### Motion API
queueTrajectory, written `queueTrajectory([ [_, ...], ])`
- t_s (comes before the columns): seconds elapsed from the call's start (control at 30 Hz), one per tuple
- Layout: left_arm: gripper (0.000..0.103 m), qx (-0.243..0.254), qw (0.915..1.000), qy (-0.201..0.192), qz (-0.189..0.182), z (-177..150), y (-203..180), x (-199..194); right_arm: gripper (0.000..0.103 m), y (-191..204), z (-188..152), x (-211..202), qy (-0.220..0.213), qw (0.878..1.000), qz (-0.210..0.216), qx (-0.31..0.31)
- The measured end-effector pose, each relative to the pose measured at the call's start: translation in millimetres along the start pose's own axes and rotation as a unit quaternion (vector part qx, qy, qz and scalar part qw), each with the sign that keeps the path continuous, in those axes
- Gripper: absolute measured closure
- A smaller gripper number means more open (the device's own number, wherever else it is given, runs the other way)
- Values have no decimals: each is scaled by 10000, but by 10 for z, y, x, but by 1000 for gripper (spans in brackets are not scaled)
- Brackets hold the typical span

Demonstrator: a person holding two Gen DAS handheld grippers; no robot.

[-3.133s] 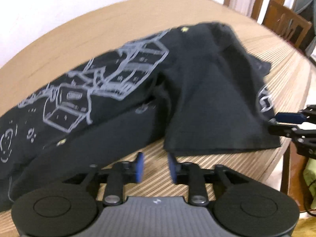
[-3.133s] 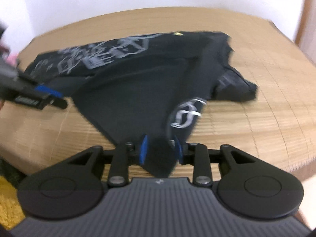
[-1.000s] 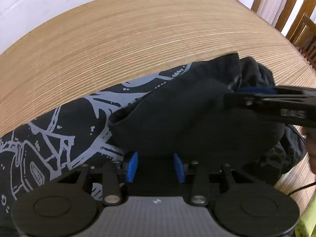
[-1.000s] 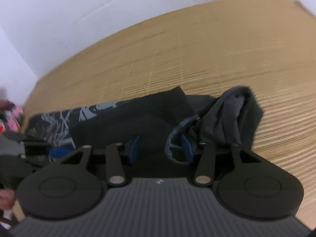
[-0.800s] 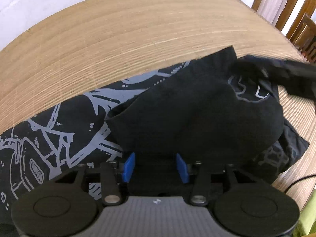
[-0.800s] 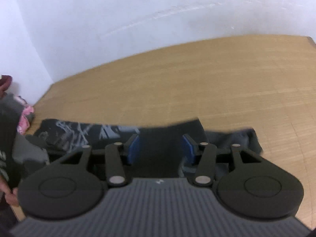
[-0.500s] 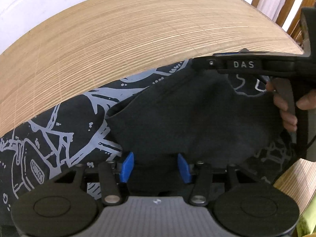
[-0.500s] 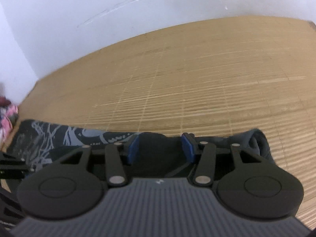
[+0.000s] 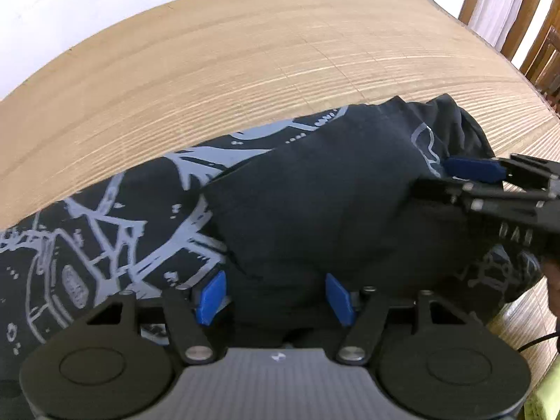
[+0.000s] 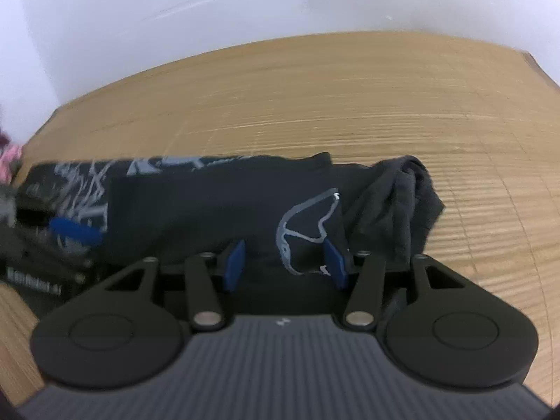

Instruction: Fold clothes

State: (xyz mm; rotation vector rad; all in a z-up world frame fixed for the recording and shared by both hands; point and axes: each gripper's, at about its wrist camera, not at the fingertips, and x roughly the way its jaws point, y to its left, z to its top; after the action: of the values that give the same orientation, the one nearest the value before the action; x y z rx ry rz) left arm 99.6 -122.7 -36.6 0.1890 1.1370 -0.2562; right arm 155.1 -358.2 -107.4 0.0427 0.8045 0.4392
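A black T-shirt (image 9: pixel 315 192) with a grey-white line print lies on the bamboo-matted table (image 9: pixel 245 70), a plain black flap folded over its printed part. My left gripper (image 9: pixel 274 290) hangs over the flap's near edge. Its jaws are opening, and the cloth lies between the blue pads without being pressed. In the right wrist view my right gripper (image 10: pixel 284 262) stands open low over the shirt (image 10: pixel 210 192), beside a bunched dark sleeve (image 10: pixel 402 203). The left wrist view shows the right gripper (image 9: pixel 451 180) at the flap's right end. The left gripper (image 10: pixel 70 241) is blurred at the far left.
The bamboo mat (image 10: pixel 350 105) runs bare behind the shirt to a white wall (image 10: pixel 210 17). Wooden chairs (image 9: pixel 539 52) stand past the table's right edge. A hand (image 9: pixel 553 280) holds the right gripper. A thin cable (image 9: pixel 539 343) and something yellow-green (image 9: pixel 546 395) sit at the lower right.
The flap, earlier carried across, now lies on the printed part. My left jaws have spread wider. My right gripper has come down from above the fold to the flap's right end.
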Motion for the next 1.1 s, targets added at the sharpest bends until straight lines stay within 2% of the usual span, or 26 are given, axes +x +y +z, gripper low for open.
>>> queueTrajectory([
  [0.07, 35, -71, 9999, -11, 88, -79, 106, -68, 50, 34, 27, -111, -153, 9998, -107, 116],
  [0.2, 34, -338, 9985, -105, 416, -317, 497, -238, 50, 229, 1, -365, -333, 9991, -226, -159],
  [0.3, 34, -610, 9955, -128, 720, -527, 960, -405, 50, 496, -23, -571, -435, 9982, -92, -392],
  [0.4, 33, -913, 9914, -134, 923, -692, 1508, -512, 50, 982, -69, -583, -376, 9968, 199, -671],
  [0.57, 33, -936, 9876, -161, 1251, -952, 2604, -657, 50, 2076, -231, -455, -301, 9872, 720, -1392],
  [0.73, 32, -787, 9925, -69, 933, -1096, 3543, -634, 50, 3382, -447, -156, 61, 9732, 1265, -1921],
  [0.83, 32, -446, 9952, -22, 865, -1071, 3897, -555, 50, 4160, -554, 128, 410, 9609, 1663, -2175],
  [0.9, 32, -374, 9967, -25, 725, -1016, 4086, -477, 50, 4620, -611, 284, 474, 9543, 1758, -2369],
  [1.0, 32, -322, 9988, -63, 358, -920, 4298, -379, 50, 5151, -667, 428, 414, 9477, 1823, -2585],
  [1.1, 30, -210, 9996, -41, 197, -843, 4397, -272, 50, 5461, -716, 542, 326, 9467, 1726, -2700],
])
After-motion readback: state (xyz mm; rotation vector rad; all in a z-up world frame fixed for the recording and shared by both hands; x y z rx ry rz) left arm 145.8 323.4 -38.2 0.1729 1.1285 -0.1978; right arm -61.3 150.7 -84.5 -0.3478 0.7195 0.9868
